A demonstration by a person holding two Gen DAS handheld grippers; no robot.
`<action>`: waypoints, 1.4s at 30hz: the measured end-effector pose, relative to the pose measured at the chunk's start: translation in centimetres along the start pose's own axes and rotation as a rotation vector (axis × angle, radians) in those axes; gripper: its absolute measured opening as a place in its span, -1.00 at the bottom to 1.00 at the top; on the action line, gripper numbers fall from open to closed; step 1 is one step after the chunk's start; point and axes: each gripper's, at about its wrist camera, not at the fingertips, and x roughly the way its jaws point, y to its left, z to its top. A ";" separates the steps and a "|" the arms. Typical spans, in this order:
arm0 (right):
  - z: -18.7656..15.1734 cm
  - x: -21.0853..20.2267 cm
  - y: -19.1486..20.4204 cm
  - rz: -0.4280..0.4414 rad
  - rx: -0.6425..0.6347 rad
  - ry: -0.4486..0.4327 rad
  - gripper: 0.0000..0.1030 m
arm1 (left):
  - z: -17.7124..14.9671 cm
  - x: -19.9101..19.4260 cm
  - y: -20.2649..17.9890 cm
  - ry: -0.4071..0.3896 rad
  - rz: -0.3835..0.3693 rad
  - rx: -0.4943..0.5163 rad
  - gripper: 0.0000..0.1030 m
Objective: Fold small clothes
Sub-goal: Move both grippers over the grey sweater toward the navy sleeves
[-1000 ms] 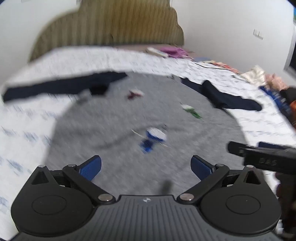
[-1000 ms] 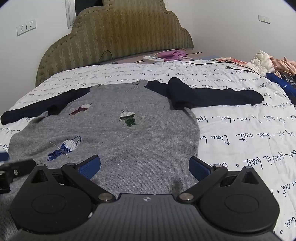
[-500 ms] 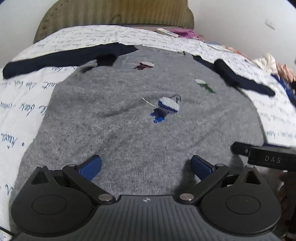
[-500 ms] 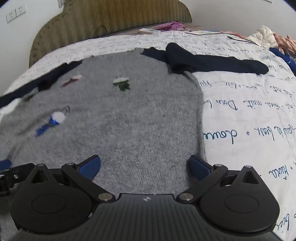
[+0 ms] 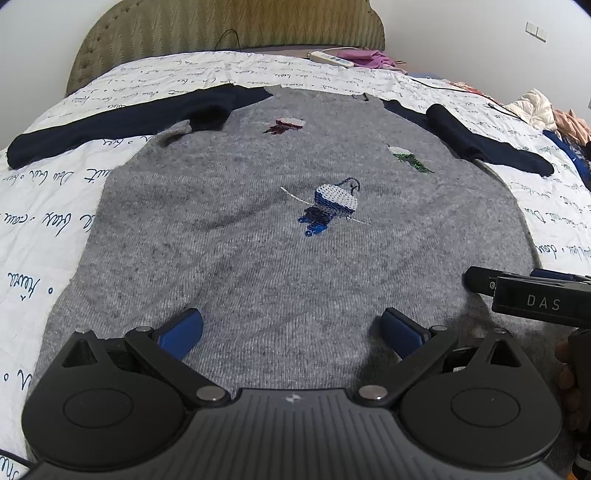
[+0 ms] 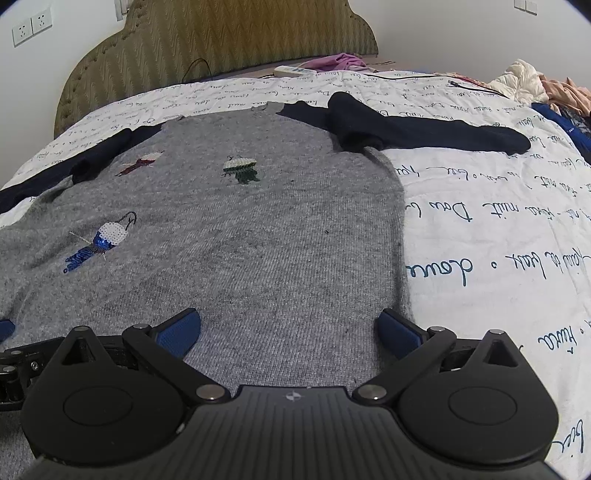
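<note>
Two grippers hover low over the near hem of one sweater (image 5: 258, 258), which lies flat and face up on the bed (image 6: 480, 229), neck toward the headboard (image 5: 229, 29). Left gripper (image 5: 291, 332): fingers spread wide, holding nothing, poised above the hem's middle-left. Right gripper (image 6: 288, 330): likewise spread and empty, above the hem near the sweater's right side seam, its outer finger (image 6: 397, 332) at about the edge of the knit. Whether any fingertip touches the cloth cannot be told. Both navy sleeves lie outward from the sweater's shoulders: left sleeve (image 5: 110, 125) stretched sideways, right sleeve (image 6: 424, 129) doubled over itself near the shoulder, then trailing away. Three sequined motifs mark the chest; the blue motif (image 5: 328, 206) sits nearest the sweater's centre. As a judgement, the knit is soft, light and limp, with a fuzzy surface offering good friction; it will sag and drape when lifted, and a single-layer pinch may separate front from back. Suitable holds are therefore the two hem corners, or a cuff for folding a sleeve inward, taken through both layers. Sequins may snag and are best avoided. Loose clothes (image 6: 535, 85) lie heaped beyond the sweater's right sleeve.
</note>
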 end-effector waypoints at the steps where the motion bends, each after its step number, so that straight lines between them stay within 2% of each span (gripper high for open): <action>1: 0.0 0.0 0.1 -0.002 -0.001 -0.002 1.00 | 0.0 0.0 0.0 0.002 0.000 0.001 1.00; 12: -0.1 0.0 0.0 0.001 0.000 -0.012 1.00 | 0.5 0.2 -0.1 0.044 0.006 0.001 1.00; 20: -0.2 -0.1 0.1 0.005 0.004 -0.019 1.00 | 0.5 0.1 0.3 0.040 -0.016 -0.017 1.00; 31: -0.9 -0.4 0.1 0.015 -0.007 -0.061 1.00 | 0.2 -0.1 0.0 0.029 0.000 0.018 1.00; 42: -0.7 -1.1 -0.1 0.049 -0.039 -0.081 1.00 | 1.9 0.1 1.0 0.023 -0.051 -0.074 1.00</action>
